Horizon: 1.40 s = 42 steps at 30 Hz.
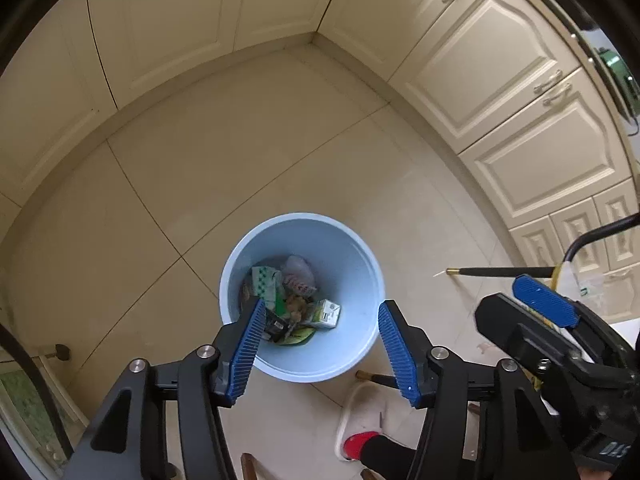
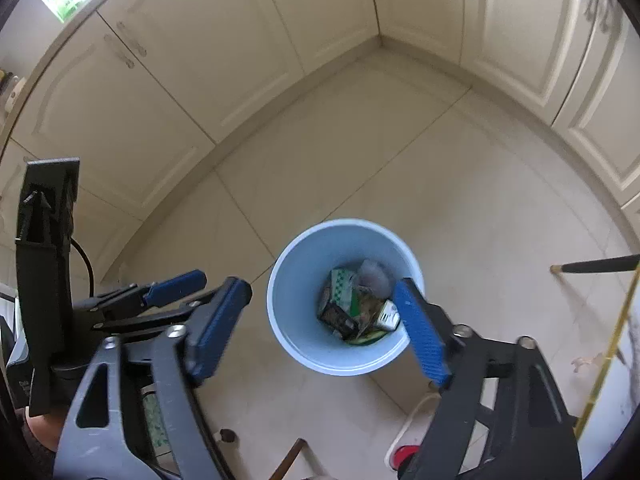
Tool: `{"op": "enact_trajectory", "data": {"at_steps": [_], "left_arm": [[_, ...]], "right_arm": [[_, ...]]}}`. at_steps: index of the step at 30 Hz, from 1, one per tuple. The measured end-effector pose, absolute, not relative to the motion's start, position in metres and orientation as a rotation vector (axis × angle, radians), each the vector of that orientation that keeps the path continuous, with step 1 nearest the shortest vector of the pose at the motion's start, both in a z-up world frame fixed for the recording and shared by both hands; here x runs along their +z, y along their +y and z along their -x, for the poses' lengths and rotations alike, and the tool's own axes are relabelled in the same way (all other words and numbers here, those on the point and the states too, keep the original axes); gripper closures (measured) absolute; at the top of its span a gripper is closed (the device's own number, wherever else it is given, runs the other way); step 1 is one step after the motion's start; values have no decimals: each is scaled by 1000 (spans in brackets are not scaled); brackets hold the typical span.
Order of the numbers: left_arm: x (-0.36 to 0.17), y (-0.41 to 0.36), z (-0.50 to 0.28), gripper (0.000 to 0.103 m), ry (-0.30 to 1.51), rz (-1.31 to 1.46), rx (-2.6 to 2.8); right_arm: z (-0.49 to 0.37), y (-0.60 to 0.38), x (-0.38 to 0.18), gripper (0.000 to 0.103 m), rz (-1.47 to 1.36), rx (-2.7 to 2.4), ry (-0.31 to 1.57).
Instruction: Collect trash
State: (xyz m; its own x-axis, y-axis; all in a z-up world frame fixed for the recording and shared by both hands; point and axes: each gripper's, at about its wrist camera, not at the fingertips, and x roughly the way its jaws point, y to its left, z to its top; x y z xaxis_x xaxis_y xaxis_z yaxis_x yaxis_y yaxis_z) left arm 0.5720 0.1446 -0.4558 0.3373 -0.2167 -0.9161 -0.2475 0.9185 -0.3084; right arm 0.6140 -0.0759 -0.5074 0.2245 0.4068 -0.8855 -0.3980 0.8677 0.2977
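A light blue trash bin (image 1: 352,264) stands on the tiled floor and holds several pieces of trash (image 1: 292,300): green cartons, wrappers and a small juice box. My left gripper (image 1: 322,346) hangs open and empty above the bin's near rim. In the right wrist view the bin (image 2: 304,264) with its trash (image 2: 356,304) lies below my right gripper (image 2: 324,330), which is open and empty. The right gripper also shows at the right of the left wrist view (image 1: 548,308). The left gripper shows at the left of the right wrist view (image 2: 176,284).
Cream cabinets (image 1: 500,80) line the corner of the kitchen around the floor (image 1: 240,152). A black chair leg with a brass tip (image 1: 500,271) juts in from the right. A foot in a white slipper and red sock (image 1: 360,432) stands just behind the bin.
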Motion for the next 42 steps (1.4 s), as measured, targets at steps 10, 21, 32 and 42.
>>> {"op": "enact_trajectory", "data": {"at_steps": [10, 21, 32, 42], "left_arm": [[-358, 133, -502, 36, 1085, 333, 115], [-220, 84, -381, 15, 757, 219, 217], [-159, -12, -250, 4, 519, 88, 167], [-156, -107, -62, 2, 318, -3, 165]], "right_arm": [[-572, -79, -408, 6, 76, 541, 1054], [-469, -105, -275, 0, 115, 485, 802], [-348, -168, -162, 0, 107, 355, 553], [-256, -222, -98, 0, 81, 244, 367]]}}
